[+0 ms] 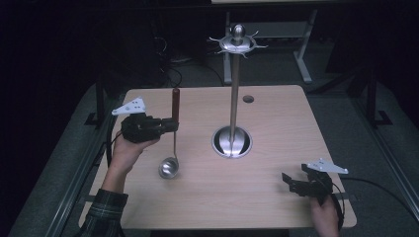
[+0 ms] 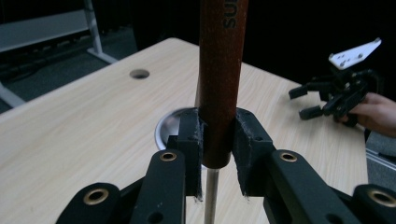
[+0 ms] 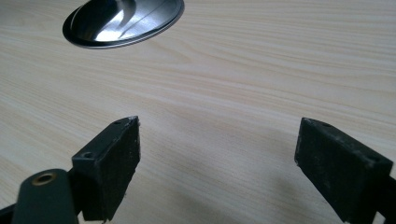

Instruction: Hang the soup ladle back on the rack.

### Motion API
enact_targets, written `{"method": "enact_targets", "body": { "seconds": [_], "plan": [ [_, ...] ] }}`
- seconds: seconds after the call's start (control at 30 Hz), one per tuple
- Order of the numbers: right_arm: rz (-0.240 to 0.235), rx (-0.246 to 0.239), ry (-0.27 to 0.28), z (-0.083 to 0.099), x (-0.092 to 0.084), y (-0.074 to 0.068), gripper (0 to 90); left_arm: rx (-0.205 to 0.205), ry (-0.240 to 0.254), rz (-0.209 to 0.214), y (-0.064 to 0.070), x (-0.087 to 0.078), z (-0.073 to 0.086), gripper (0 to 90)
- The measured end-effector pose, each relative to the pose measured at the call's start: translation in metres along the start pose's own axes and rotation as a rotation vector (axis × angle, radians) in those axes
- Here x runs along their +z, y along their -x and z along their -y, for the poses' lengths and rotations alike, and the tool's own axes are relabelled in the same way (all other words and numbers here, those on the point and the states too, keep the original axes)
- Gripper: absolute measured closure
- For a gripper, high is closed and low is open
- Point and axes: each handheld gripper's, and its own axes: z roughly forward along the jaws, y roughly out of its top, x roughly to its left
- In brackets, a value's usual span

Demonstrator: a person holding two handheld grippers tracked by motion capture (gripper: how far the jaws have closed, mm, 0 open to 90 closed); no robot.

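The left gripper (image 1: 170, 123) is clamped on a ladle (image 1: 172, 143) at the left side of the table (image 1: 276, 197), its two black pads (image 2: 191, 140) pressing from either side on the lower end of the ladle's dark reddish-brown handle. The ladle hangs upright: the handle stands above the jaws, a thin metal shaft runs down from them, and the round steel bowl sits at the bottom, over the near-left part of the tabletop; whether the bowl touches the wood cannot be told. In the left gripper view the handle (image 2: 219, 79) rises straight between the pads, with white lettering near its top and the bare shaft showing just below the grip. Right of the ladle, near the table's middle, stands a utensil stand (image 1: 232, 98): a round polished base, a tall slim steel pole and a crown of small hooks under a ball knob at the top. A small round hole (image 1: 248, 98) lies in the tabletop at the far side. The right gripper (image 1: 291, 181) rests at the near-right corner, well apart from the ladle, jaws spread wide with nothing between its pads (image 3: 112, 163), bare wood beneath them.
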Motion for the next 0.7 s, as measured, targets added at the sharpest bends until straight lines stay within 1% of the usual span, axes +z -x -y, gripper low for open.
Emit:
{"method": "enact_targets", "body": {
  "seconds": [0.03, 0.1, 0.2, 0.27, 0.43, 0.47, 0.5, 0.7],
  "plan": [
    [-0.001, 0.0, 0.0, 0.0, 0.0, 0.0, 13.6, 0.0, 0.0, 0.0, 0.0, 0.0, 0.0, 74.6],
    [-0.001, 0.0, 0.0, 0.0, 0.0, 0.0, 13.5, 0.007, 0.002, 0.004, 0.001, 0.001, -0.006, 74.7],
    [-0.002, 0.001, 0.0, 0.0, 0.0, 0.0, 13.6, 0.031, 0.007, 0.013, 0.003, 0.003, -0.017, 74.6],
    [-0.002, 0.002, 0.001, 0.0, 0.0, 0.0, 13.6, 0.028, 0.012, 0.016, 0.004, 0.004, -0.02, 74.6],
    [-0.003, -0.001, 0.001, 0.0, 0.0, 0.0, 13.6, 0.047, 0.027, 0.034, 0.008, 0.006, -0.036, 74.6],
    [-0.003, 0.0, 0.002, 0.0, 0.0, 0.0, 13.6, 0.049, 0.036, 0.041, 0.009, 0.007, -0.044, 74.6],
    [-0.004, 0.0, 0.002, 0.0, 0.0, 0.0, 13.6, 0.049, 0.036, 0.041, 0.009, 0.007, -0.044, 74.6],
    [-0.006, 0.004, 0.001, 0.0, 0.0, 0.0, 13.6, 0.068, 0.054, 0.053, 0.012, 0.012, -0.065, 74.6]
  ]
}}
